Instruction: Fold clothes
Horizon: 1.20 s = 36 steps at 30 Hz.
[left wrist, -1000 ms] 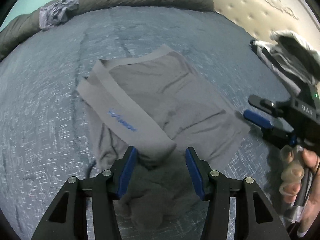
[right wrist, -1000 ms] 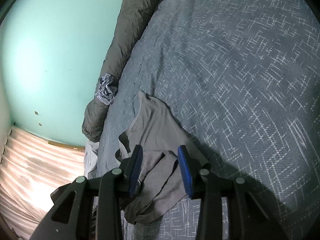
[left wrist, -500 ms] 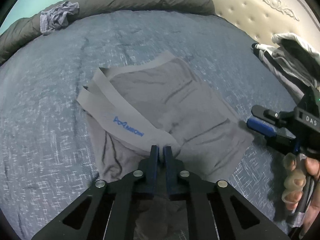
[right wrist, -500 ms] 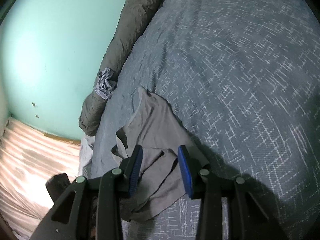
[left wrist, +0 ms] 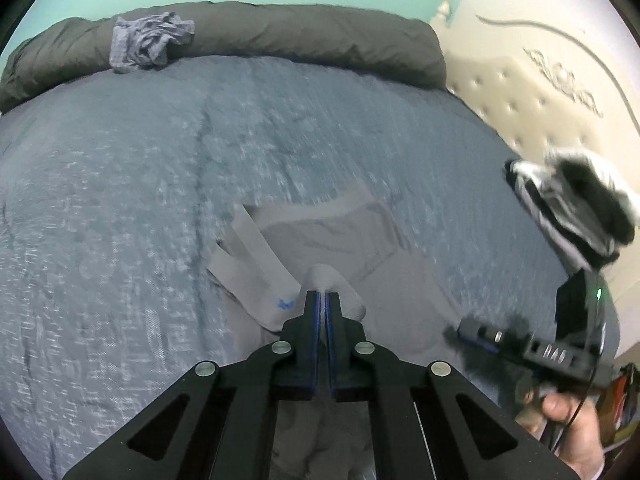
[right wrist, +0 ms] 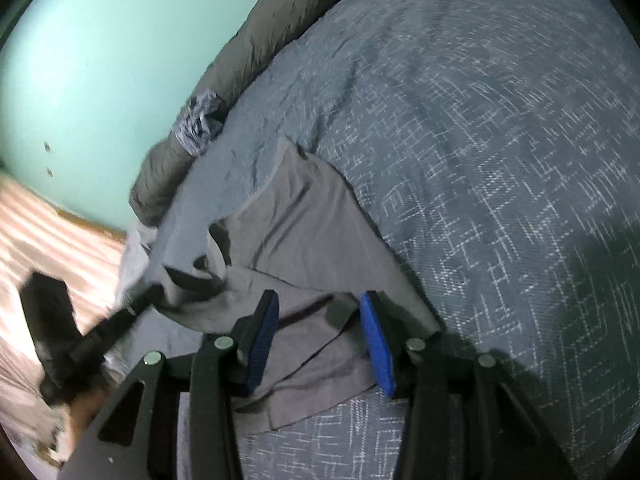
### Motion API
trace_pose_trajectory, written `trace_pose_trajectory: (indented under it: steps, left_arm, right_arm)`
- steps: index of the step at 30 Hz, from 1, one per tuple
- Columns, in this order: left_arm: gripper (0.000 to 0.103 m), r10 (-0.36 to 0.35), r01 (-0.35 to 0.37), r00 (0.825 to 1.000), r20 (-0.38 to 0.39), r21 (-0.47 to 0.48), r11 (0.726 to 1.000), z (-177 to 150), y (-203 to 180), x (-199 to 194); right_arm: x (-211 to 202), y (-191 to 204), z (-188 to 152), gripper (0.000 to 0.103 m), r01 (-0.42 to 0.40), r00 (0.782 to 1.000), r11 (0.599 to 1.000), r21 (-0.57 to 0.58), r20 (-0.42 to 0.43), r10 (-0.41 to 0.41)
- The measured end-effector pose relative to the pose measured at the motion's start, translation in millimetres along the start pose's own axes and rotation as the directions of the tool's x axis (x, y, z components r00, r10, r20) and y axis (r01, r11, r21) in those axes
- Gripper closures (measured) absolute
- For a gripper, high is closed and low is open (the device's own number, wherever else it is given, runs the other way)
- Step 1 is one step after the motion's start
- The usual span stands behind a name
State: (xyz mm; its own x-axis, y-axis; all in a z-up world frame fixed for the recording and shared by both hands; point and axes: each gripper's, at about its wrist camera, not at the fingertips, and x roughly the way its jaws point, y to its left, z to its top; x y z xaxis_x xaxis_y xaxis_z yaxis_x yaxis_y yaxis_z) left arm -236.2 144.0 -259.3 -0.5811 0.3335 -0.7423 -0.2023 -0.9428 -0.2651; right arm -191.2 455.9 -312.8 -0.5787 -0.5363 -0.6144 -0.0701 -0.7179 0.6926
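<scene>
Grey boxer briefs [left wrist: 360, 248] with a blue logo on the waistband lie on the blue patterned bedspread [left wrist: 120, 200]. My left gripper [left wrist: 323, 296] is shut on a fold of the grey fabric and holds it raised off the bed. In the right wrist view the left gripper [right wrist: 160, 292] shows at the left, the cloth hanging from its tips. My right gripper [right wrist: 320, 336] hovers over the near leg of the briefs [right wrist: 304, 232]. Its jaws are opening and the blue pads [right wrist: 376, 344] stand apart, with grey cloth lying under the gap. A hand [left wrist: 568, 412] holds the right gripper [left wrist: 472, 330].
A rolled dark grey duvet [left wrist: 280, 36] runs along the far edge of the bed, with a crumpled blue-grey garment [left wrist: 148, 42] on it. A black and white pile of clothes [left wrist: 572, 208] sits at the right by the cream tufted headboard [left wrist: 540, 92]. Wooden floor [right wrist: 48, 232] lies beyond the bed's side.
The left gripper closed on the fold of the briefs and rose, pulling the cloth up. The right gripper lifted and rolled a little, and its pads spread slightly wider.
</scene>
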Motion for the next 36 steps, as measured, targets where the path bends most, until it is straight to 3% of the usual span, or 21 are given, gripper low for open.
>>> trace_pose_trajectory:
  steps: [12,20,22,28,31,33,36]
  left_arm:
    - [0.1,-0.023,0.023,1.0,0.021,-0.018,1.0,22,5,-2]
    - [0.1,-0.036,0.037,0.999,0.015,-0.024,0.999,30,0,2]
    - [0.1,-0.037,0.037,0.999,0.015,-0.021,0.999,35,-2,3]
    - [0.1,-0.037,0.037,0.999,0.012,0.002,0.999,45,-9,6]
    - [0.1,-0.036,0.035,0.999,0.01,0.01,0.999,48,-11,7]
    - [0.1,-0.032,0.032,0.999,0.01,0.011,0.999,49,-13,8]
    - [0.1,-0.027,0.026,1.0,0.009,0.017,1.0,51,-15,9]
  right_arm:
    - [16,27,-8,0.062,0.013,0.997,0.985,-0.17,-0.079,-0.027]
    - [33,52,-19,0.062,0.04,0.989,0.941,-0.336,-0.12,-0.085]
    - [37,53,-22,0.062,0.076,0.983,0.922,-0.38,-0.125,-0.132]
    - [41,47,-22,0.062,0.118,0.975,0.906,-0.407,-0.124,-0.182]
    - [42,41,-20,0.076,0.129,0.973,0.908,-0.399,-0.127,-0.194]
    - [41,39,-17,0.093,0.132,0.974,0.909,-0.395,-0.118,-0.192]
    - [44,39,-15,0.1,0.115,0.977,0.908,-0.403,-0.119,-0.177]
